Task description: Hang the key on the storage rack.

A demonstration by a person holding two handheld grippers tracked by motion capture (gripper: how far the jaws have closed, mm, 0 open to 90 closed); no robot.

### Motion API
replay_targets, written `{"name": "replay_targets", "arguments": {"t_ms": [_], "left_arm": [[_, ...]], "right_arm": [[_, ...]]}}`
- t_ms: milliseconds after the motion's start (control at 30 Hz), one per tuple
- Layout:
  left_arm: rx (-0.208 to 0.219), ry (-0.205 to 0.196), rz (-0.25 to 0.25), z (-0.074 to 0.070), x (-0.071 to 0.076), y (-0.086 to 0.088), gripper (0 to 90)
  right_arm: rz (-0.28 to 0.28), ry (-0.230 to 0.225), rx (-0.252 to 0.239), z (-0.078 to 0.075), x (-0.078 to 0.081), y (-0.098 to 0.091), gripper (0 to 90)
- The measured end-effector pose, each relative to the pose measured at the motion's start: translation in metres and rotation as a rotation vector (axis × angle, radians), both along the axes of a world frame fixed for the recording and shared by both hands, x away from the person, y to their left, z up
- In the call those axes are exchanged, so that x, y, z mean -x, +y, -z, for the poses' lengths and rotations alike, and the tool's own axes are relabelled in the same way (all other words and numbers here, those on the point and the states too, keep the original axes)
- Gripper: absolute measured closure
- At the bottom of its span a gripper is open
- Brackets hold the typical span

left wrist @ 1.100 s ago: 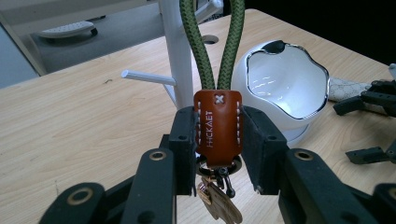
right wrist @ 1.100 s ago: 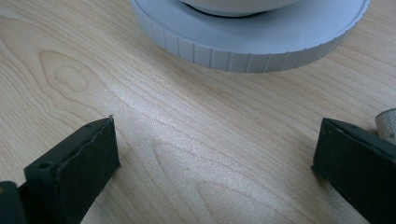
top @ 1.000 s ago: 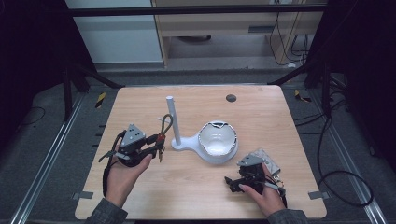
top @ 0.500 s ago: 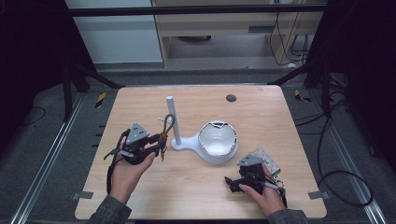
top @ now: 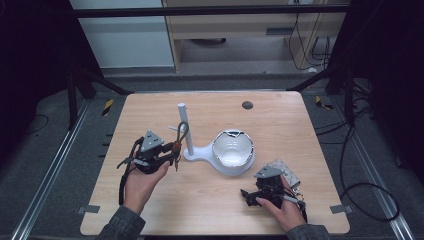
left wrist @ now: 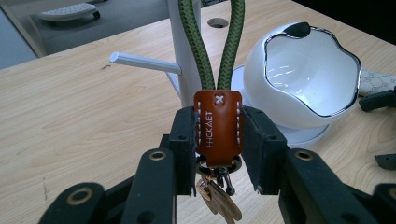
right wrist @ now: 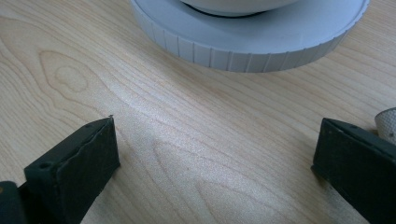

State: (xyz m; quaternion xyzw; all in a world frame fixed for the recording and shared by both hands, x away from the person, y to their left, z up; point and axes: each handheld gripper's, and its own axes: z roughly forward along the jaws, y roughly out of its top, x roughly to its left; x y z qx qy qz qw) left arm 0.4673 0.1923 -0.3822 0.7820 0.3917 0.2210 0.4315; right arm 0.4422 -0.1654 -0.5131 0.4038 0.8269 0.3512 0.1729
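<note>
**Two tongs, one keyring, one white stand**

Two black two-jaw tongs are seen on one pale wooden table (top: 150, 210). The left gripper (left wrist: 218, 135) is clamped on a single keyring strap (left wrist: 218, 128): one brown leather tab with white stitching and stamped lettering, from which one loop of green braided cord rises and below which a metal ring and one brass-coloured key hang. In the high view the loop (top: 182, 131) is seen close beside the stand's post, at the height of its side peg; whether it is hooked over the peg cannot be told. The right gripper (right wrist: 215, 149) is held with its jaws wide apart over bare wood grain, nothing between them.

One white stand (top: 192, 152) is counted, made of one upright round post, one thin side peg and a flat base with a ribbed edge. On that base one glossy white bowl (top: 232, 150) with a wavy, metal-trimmed rim is carried. One small patterned pouch (top: 286, 170) lies just beside the right gripper, and one dark round hole (top: 247, 105) is set in the table's far side.
</note>
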Motion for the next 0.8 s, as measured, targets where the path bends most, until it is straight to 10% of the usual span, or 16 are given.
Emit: {"name": "replay_targets", "arguments": {"t_ms": [800], "left_arm": [[-0.021,0.011,-0.017,0.011,-0.014,-0.007,65.7]], "right_arm": [[0.001,0.000,0.000,0.000,0.000,0.000,0.2]]}}
